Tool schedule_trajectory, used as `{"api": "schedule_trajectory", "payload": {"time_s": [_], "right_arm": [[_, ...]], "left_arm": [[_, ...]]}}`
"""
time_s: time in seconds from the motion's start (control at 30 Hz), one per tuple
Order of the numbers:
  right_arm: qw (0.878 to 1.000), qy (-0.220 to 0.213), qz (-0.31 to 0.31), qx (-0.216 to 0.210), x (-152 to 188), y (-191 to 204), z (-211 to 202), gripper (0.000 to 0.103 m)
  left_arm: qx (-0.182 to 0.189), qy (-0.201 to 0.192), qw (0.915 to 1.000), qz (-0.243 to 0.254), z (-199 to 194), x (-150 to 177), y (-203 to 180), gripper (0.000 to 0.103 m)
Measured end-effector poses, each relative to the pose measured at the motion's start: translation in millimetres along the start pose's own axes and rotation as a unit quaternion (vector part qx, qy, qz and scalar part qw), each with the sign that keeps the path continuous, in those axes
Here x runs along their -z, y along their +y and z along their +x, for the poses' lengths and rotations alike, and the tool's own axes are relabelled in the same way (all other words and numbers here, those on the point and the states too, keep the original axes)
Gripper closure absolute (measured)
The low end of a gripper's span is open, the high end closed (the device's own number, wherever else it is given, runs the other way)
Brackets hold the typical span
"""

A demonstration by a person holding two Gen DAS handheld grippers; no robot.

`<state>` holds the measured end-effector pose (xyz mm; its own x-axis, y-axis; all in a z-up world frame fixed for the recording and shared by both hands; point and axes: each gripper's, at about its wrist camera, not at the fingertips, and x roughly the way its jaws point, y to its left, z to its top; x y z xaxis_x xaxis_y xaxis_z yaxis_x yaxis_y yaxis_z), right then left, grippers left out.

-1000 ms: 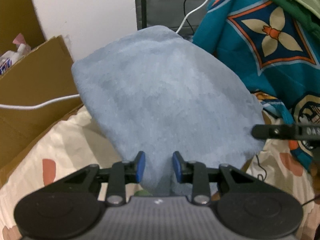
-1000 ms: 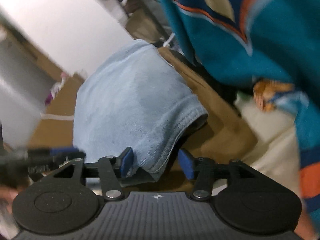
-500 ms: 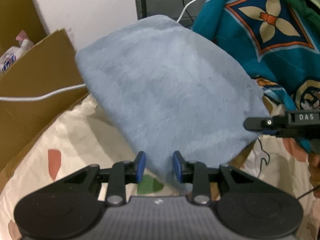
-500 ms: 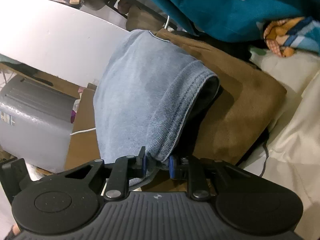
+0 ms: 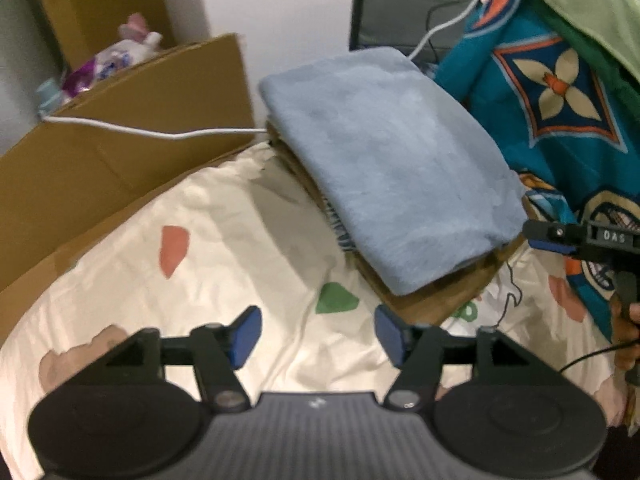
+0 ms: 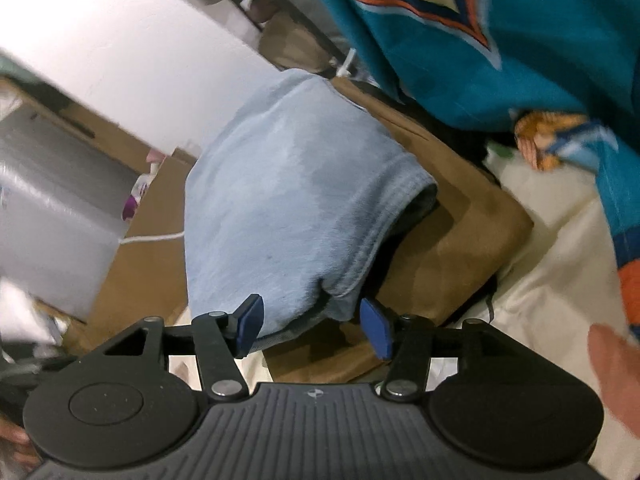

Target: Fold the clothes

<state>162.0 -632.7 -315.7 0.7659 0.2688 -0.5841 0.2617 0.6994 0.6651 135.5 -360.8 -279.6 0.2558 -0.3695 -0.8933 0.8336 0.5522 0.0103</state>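
A cream bedsheet with coloured patches [image 5: 248, 216] is spread out. At its far edge, a folded light-blue fleece garment [image 5: 392, 168] is laid atop a folded brown garment [image 6: 452, 216]. The left gripper [image 5: 316, 336] is seen opening, with nothing between its jaws. The right gripper [image 6: 312, 324] is opening around the fleece's hem corner, unclamped.
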Motion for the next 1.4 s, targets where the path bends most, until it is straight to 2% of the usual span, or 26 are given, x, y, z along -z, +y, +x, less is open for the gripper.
{"api": "schedule_trajectory", "payload": {"time_s": [0.13,0.23,0.33,0.4,0.47,0.7,0.8,0.87,0.9,0.97,1.0,1.1,1.17,1.23,1.27,1.4], "right_arm": [[0.998,0.0,-0.055,0.02,-4.6,18.3,-10.2,0.042],[0.996,-0.01,-0.084,0.033,-8.7,28.2,-17.2,0.036],[0.995,-0.021,-0.092,0.034,-13.0,34.3,-21.2,0.035],[0.994,-0.022,-0.098,0.049,-15.5,38.2,-18.1,0.035],[0.991,-0.017,-0.109,0.074,-17.0,41.7,-13.3,0.035],[0.987,-0.004,-0.132,0.09,-18.9,64.6,-6.7,0.035],[0.986,0.004,-0.14,0.086,-24.3,83.0,-6.6,0.035],[0.986,0.016,-0.148,0.077,-30.4,98.1,-6.9,0.034],[0.985,0.021,-0.155,0.075,-33.4,106.8,-7.0,0.031],[0.981,0.028,-0.175,0.082,-37.4,123.1,-7.5,0.025],[0.979,0.031,-0.181,0.084,-39.4,130.5,-8.0,0.024],[0.976,0.042,-0.194,0.091,-45.4,153.5,-10.4,0.024],[0.975,0.05,-0.195,0.092,-49.4,167.2,-15.3,0.023],[0.974,0.051,-0.199,0.092,-53.3,182.6,-24.7,0.018],[0.974,0.048,-0.201,0.094,-54.5,190.2,-31.0,0.015],[0.976,0.042,-0.192,0.088,-61.5,216.1,-54.0,0.012]], "left_arm": [[-0.02,0.01,0.9998,-0.002,-26.1,12.7,15.8,0.036],[-0.038,0.022,0.9982,-0.042,-50.8,26.0,35.0,0.036],[-0.07,0.023,0.9958,-0.055,-80.9,42.7,48.4,0.033],[-0.071,0.025,0.9936,-0.085,-100.0,53.4,61.8,0.032],[-0.077,0.03,0.9892,-0.121,-118.4,63.4,74.1,0.032],[-0.108,0.019,0.9738,-0.199,-160.5,93.0,94.6,0.027],[-0.111,0.014,0.9653,-0.236,-166.1,97.6,102.2,0.027],[-0.089,0.009,0.9628,-0.255,-174.8,98.5,102.8,0.027],[-0.075,-0.002,0.9678,-0.24,-180.3,99.6,99.6,0.024],[-0.106,0.004,0.972,-0.21,-186.6,98.4,90.7,0.024],[-0.109,0.001,0.9715,-0.21,-192.5,98.1,89.8,0.024],[-0.084,-0.024,0.966,-0.244,-215.4,94.8,92.4,0.024],[-0.092,-0.05,0.9675,-0.23,-232.3,89.3,88.6,0.023],[-0.102,-0.067,0.9662,-0.227,-245.4,85.1,86.0,0.014],[-0.105,-0.07,0.9658,-0.227,-248.8,83.3,86.0,0.014],[-0.108,-0.077,0.9664,-0.22,-255.3,76.0,83.6,0.013]]}}
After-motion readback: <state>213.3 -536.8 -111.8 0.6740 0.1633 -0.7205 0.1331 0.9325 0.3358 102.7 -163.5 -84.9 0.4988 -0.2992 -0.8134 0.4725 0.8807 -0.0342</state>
